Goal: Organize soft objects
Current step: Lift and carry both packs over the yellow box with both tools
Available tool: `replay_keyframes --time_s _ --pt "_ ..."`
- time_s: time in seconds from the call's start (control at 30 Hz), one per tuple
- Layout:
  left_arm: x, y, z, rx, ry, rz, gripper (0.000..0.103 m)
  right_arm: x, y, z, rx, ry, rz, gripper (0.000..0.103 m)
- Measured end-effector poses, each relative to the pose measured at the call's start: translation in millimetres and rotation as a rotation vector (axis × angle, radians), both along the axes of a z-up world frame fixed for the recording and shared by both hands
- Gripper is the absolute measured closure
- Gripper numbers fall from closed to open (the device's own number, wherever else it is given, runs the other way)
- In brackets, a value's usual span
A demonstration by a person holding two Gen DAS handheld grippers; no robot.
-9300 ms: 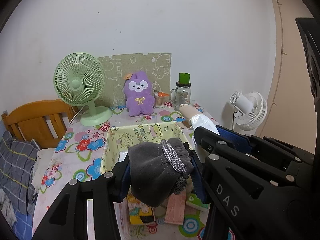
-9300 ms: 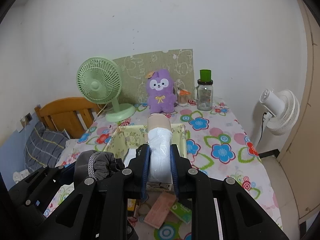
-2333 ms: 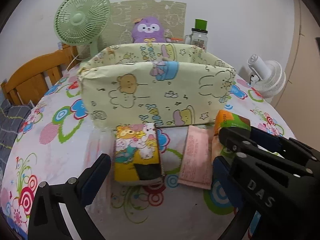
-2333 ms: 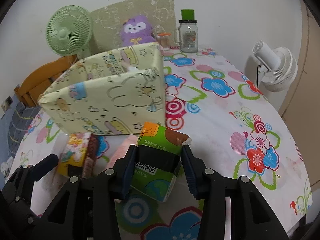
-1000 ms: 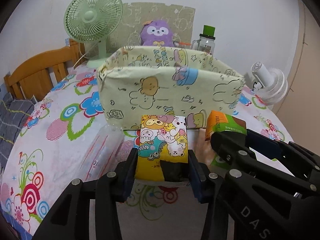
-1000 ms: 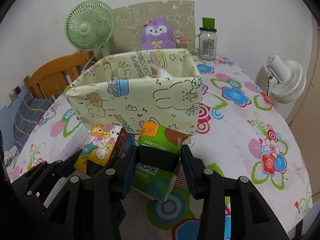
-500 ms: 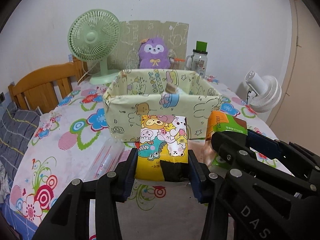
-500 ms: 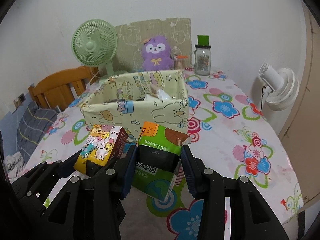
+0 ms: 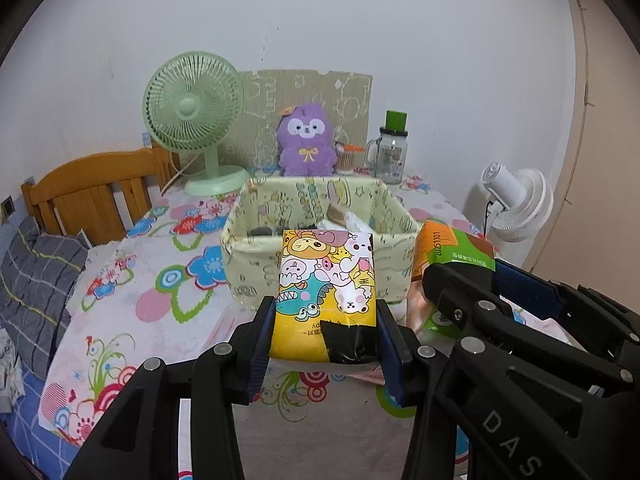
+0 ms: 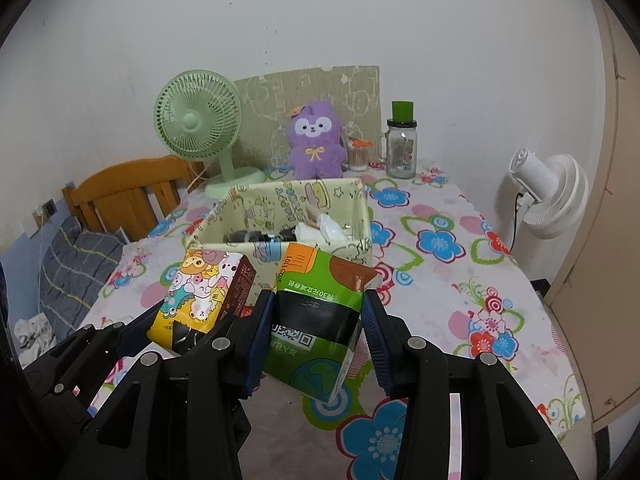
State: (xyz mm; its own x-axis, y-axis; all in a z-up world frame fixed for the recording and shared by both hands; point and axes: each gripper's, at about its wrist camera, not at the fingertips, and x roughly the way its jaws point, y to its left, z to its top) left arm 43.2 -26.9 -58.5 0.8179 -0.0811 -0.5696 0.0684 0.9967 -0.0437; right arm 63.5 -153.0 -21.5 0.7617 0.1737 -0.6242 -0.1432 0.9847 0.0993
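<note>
My left gripper (image 9: 325, 326) is clamped on the yellow cartoon tissue pack (image 9: 327, 280), my right gripper (image 10: 318, 322) on the green tissue pack (image 10: 318, 308). Both packs ride lengthwise toward the fabric box (image 10: 362, 216), dead ahead and lower; I'd say neither hand is nearer.

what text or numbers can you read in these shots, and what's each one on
"DAS": moulded on the right gripper arm, seen from the left wrist view.
"20251101": on the orange end of the green tissue pack.
Chinese print and QR code on the green pack: too small to read.
Yellow cartoon tissue pack: print unreadable.
</note>
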Motion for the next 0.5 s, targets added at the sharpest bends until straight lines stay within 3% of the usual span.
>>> replay_keyframes --time_s 0.5 --pt "0.9 2.7 49.1 0.013 -0.060 -0.001 0.055 4.8 6.5 49.3 0.004 -0.058 0.007 0.056"
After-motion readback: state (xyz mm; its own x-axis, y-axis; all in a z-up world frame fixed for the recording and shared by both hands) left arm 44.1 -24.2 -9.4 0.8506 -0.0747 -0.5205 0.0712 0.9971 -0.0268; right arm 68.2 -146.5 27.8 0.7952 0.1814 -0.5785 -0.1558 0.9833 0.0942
